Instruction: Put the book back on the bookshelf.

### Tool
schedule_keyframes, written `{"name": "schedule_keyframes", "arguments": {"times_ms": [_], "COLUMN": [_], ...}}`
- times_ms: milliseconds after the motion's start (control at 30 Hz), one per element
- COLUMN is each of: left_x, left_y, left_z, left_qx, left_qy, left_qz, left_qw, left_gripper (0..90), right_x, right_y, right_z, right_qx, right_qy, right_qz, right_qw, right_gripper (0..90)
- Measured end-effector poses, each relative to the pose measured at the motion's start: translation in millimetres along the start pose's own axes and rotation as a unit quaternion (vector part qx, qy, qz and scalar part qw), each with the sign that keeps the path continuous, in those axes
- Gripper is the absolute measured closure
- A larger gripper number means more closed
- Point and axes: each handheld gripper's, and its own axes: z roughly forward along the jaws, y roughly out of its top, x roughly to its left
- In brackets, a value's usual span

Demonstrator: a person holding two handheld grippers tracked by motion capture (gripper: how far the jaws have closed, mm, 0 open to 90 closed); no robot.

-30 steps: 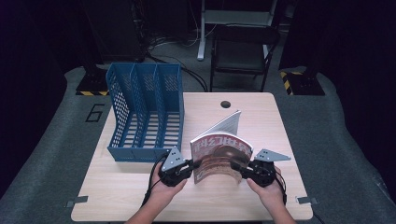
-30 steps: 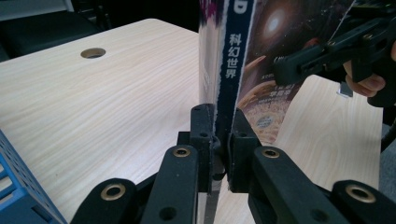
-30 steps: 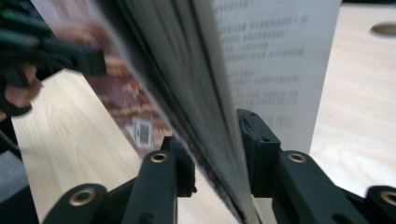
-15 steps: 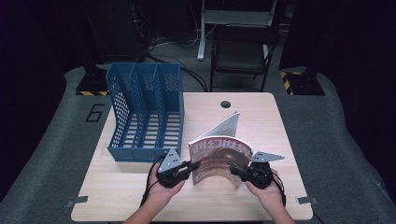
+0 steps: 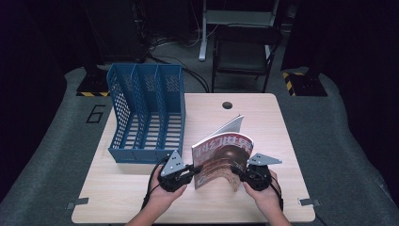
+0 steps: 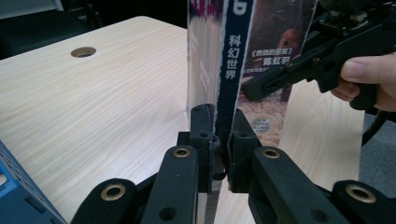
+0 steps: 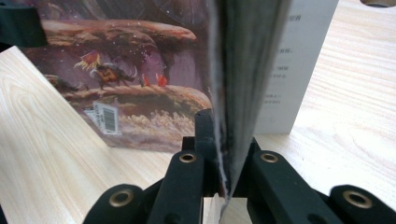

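Now that the right hand-held gripper (image 5: pixel 239 175) has just been closing, its jaws clamp the page edge of the magazine (image 5: pixel 225 157), the sheaf of pages pinched between them in the right gripper view. A second ago those jaws stood partly open beside that edge. The left hand-held gripper (image 5: pixel 189 170) is clamped on the spine side, where the left gripper view shows the blue spine strip caught between its jaws. Held at both ends, the magazine stands on its lower edge near the front of the bench (image 5: pixel 263 117), cover bowed toward the person; I judge it ready to be lifted and carried, probably toward the blue file rack (image 5: pixel 147 115) standing just to its left. A white book (image 5: pixel 231 126) leans behind the magazine. Farther back the pale wooden bench has a round cable hole (image 5: pixel 227 105). Around it lie grey floor mats, a dark chair (image 5: pixel 242 52) and a dim room.
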Motion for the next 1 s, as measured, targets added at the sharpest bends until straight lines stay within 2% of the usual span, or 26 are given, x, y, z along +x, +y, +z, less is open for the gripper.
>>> {"name": "schedule_keyframes", "arguments": {"times_ms": [33,200,433,467,567,600,700,833,900,1000], "left_x": [-0.6,-1.5,-5.5,-6.0,-7.7,-8.4,-8.0,-6.2,-7.0,-8.5], "left_y": [0.6,2.4,3.2,3.1,0.8,-0.1,-1.4,-2.6,-2.6,-2.6], "left_z": [-0.4,-0.1,-0.6,-0.2,1.4,1.3,0.6,-1.2,-1.9,-2.8], "left_qx": [0.002,0.000,0.002,0.002,0.005,0.007,0.009,0.011,0.012,0.013], "left_qy": [-0.003,0.001,0.003,0.006,0.003,0.000,0.002,-0.001,0.000,-0.005], "left_qz": [-0.004,0.013,0.023,0.029,0.027,0.024,0.029,0.023,0.028,0.025], "left_qw": [1.0000,0.9999,0.9997,0.9996,0.9996,0.9997,0.9995,0.9997,0.9995,0.9996], "left_gripper": [83.7,83.7,83.7,83.7,83.6,83.6,83.4,83.3,83.3,82.9], "right_x": [0.4,1.4,3.2,2.6,0.7,1.1,-0.9,-3.3,-5.0,-7.9], "right_y": [0.1,0.6,-0.8,-1.1,-3.0,-3.3,-3.4,-5.0,-5.6,-6.4], "right_z": [0.0,3.5,5.7,6.2,8.2,9.2,9.8,10.1,10.1,9.3], "right_qx": [-0.002,-0.019,-0.036,-0.037,-0.033,-0.033,-0.037,-0.043,-0.046,-0.044], "right_qy": [-0.002,-0.018,-0.032,-0.033,-0.031,-0.034,-0.029,-0.025,-0.024,-0.019], "right_qz": [0.003,-0.002,-0.012,-0.020,-0.025,-0.018,-0.022,-0.018,-0.013,-0.008], "right_qw": [1.0000,0.9996,0.9988,0.9986,0.9987,0.9987,0.9986,0.9986,0.9986,0.9988], "right_gripper": [86.2,86.2,85.8,85.7,84.5,83.7,82.7,74.9,72.1,65.8]}}
